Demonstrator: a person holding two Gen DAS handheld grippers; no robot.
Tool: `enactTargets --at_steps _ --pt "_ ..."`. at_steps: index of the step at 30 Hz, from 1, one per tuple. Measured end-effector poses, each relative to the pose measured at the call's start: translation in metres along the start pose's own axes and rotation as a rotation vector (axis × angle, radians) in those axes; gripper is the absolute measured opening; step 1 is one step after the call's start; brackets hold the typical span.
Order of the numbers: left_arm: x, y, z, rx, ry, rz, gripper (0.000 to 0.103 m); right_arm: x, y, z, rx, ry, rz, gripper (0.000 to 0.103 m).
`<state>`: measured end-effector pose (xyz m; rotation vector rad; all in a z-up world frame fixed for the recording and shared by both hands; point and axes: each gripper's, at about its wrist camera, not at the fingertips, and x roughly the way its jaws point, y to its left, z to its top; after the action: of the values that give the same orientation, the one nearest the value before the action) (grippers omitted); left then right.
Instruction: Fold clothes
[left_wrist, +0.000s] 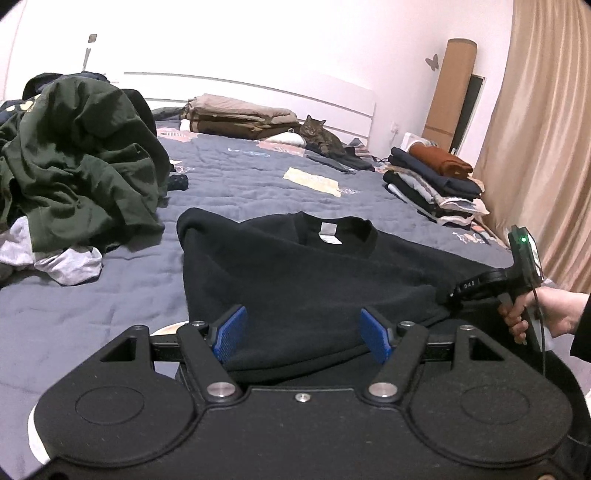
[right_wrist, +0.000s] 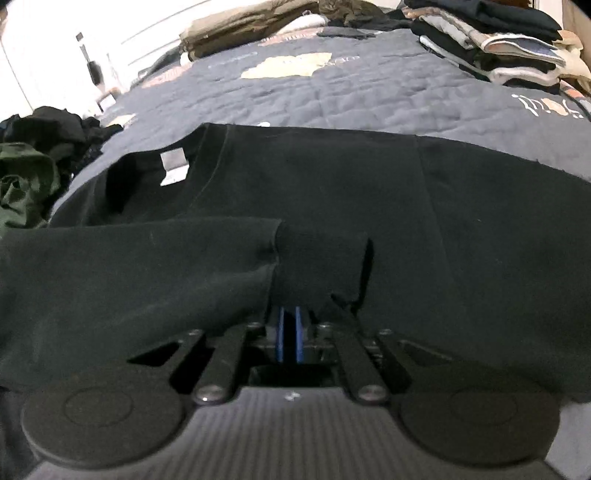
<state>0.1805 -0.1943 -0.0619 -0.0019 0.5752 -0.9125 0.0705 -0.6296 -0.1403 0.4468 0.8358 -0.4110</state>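
Closest in the left wrist view, the left gripper (left_wrist: 302, 334) has its jaws standing wide apart, and the near hem of the black sweatshirt (left_wrist: 295, 280) runs between the blue pads (left_wrist: 231, 332) without either pad pressing on it. In the right wrist view the right gripper (right_wrist: 290, 334) has its jaws drawn together, the two blue pads almost meeting. A fold of the sweatshirt's sleeve (right_wrist: 140, 273) bunches right over the fingertips; the cloth seems to be pinched there, though the dark fabric hides the exact point of contact.

The sweatshirt lies flat on the bed (left_wrist: 240, 177), collar away from the person, its white neck label (left_wrist: 330, 233) facing up. At the right edge of the left view, a hand (left_wrist: 546, 310) holds the right gripper's handle low over the garment's side.

Further back on the left sits a rumpled pile of unfolded clothes (left_wrist: 81, 162), dark green on top with pale pieces beneath. On the right edge of the bed is a neat stack of folded clothes (left_wrist: 436, 181) topped by a rust-brown piece. At the head of the bed a tabby cat (left_wrist: 317, 134) lies beside folded beige bedding (left_wrist: 240, 118).
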Motion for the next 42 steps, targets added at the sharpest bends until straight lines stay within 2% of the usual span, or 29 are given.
enactTargets --at_steps 4,7,10,11,12,14,17,23,29,33,42 --pt "-0.002 0.002 0.004 -0.059 -0.011 -0.026 0.07 -0.025 0.003 0.001 0.042 -0.042 -0.021 0.006" --pt "-0.003 0.0 0.004 -0.128 -0.026 -0.064 0.074 -0.056 0.006 -0.006 0.062 -0.147 -0.012 0.012" --pt "0.001 -0.008 0.0 -0.168 -0.005 -0.078 0.074 -0.087 0.013 -0.017 0.058 -0.242 0.008 0.031" --pt "0.003 -0.012 -0.001 -0.166 0.002 -0.073 0.076 -0.096 0.016 -0.021 0.052 -0.261 0.01 0.045" --pt "0.003 -0.018 -0.002 -0.153 0.002 -0.062 0.081 -0.104 0.018 -0.025 0.045 -0.279 0.012 0.051" --pt "0.002 -0.029 -0.004 -0.122 0.001 -0.038 0.089 -0.117 0.023 -0.034 0.028 -0.298 0.012 0.058" --pt "0.001 -0.045 -0.007 -0.088 -0.001 -0.038 0.09 -0.13 0.028 -0.046 0.011 -0.307 0.005 0.067" --pt "-0.004 -0.068 -0.008 -0.059 -0.025 0.004 0.103 -0.145 0.039 -0.062 -0.045 -0.29 -0.024 0.072" --pt "-0.001 -0.083 -0.013 -0.06 0.003 0.052 0.103 -0.157 0.044 -0.071 -0.071 -0.321 -0.006 0.074" --pt "0.001 -0.094 -0.016 -0.018 0.035 0.082 0.103 -0.159 0.044 -0.074 -0.085 -0.325 -0.013 0.074" --pt "0.018 -0.111 -0.016 0.002 0.063 0.06 0.103 -0.16 0.027 -0.079 -0.074 -0.314 -0.027 0.074"
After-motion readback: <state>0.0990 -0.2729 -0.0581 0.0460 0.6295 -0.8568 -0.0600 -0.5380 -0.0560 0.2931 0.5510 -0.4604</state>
